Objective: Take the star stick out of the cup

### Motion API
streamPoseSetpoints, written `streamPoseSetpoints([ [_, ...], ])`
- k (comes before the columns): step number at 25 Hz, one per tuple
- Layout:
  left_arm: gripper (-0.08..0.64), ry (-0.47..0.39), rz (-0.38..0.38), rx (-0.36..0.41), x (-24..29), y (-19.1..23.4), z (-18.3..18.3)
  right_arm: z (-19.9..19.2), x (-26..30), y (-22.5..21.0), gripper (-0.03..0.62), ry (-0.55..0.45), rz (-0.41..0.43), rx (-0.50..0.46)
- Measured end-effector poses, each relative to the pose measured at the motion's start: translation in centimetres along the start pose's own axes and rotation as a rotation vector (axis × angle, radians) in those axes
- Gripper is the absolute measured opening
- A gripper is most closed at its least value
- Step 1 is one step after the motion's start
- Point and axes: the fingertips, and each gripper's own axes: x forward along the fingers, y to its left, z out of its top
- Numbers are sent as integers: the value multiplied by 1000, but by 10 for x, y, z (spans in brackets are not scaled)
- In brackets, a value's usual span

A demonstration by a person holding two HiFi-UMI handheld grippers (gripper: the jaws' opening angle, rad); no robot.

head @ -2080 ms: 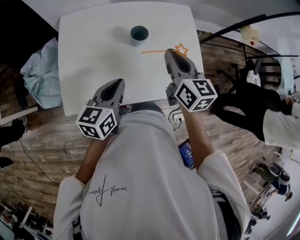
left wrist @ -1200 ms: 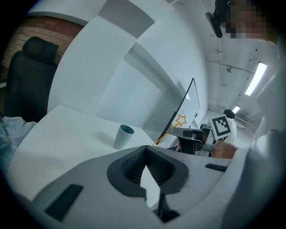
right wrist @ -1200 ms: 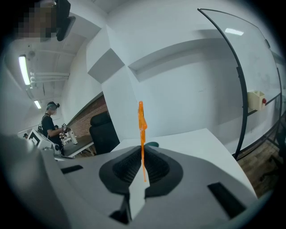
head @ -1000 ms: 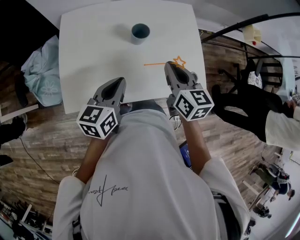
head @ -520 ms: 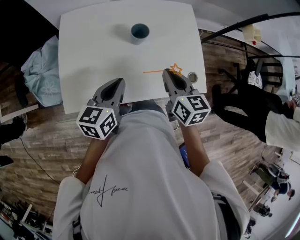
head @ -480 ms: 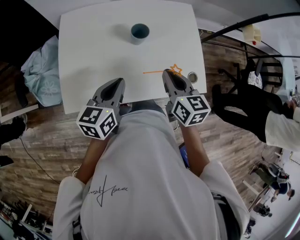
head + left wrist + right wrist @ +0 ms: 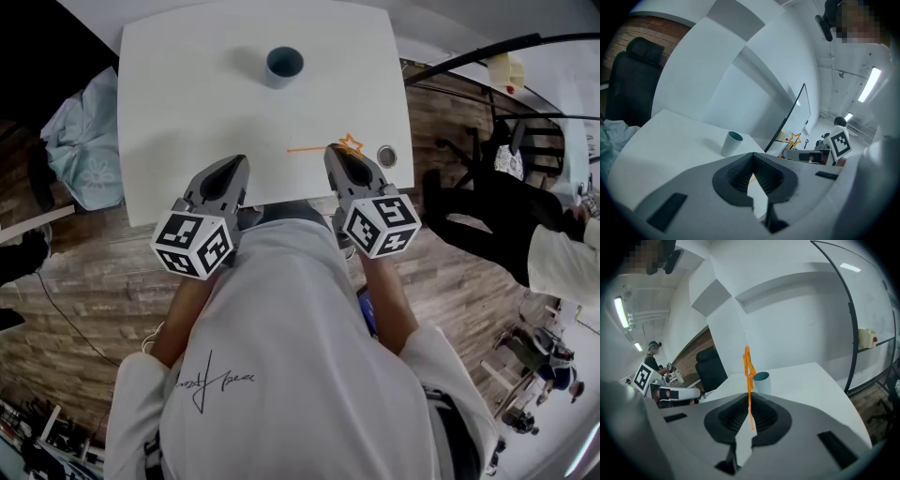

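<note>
At the near edge of the table (image 7: 187, 103), right gripper (image 7: 337, 152) is clamped on the star stick (image 7: 305, 148) by its star end, shaft running along that edge toward the empty, closed left gripper (image 7: 233, 164); cup (image 7: 283, 66) sits well apart near the far edge.

A white desk (image 7: 187, 112) stands on a floor of brown wood planks (image 7: 84, 281). A pale blue cloth (image 7: 84, 141) is heaped off the desk's left edge. Beyond its right edge rises a black metal frame (image 7: 487, 47) with a cream box (image 7: 506, 67) on it. A black office chair (image 7: 633, 79) stands by a brick wall (image 7: 656, 28). The other walls are white, and a strip light (image 7: 868, 84) glows overhead.
</note>
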Motion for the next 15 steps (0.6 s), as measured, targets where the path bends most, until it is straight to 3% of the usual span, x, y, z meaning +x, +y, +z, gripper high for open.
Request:
streamPoseSetpoints([
  [15, 6, 31, 11, -12, -4, 19, -4, 2, 10, 5, 23, 14, 16, -9],
])
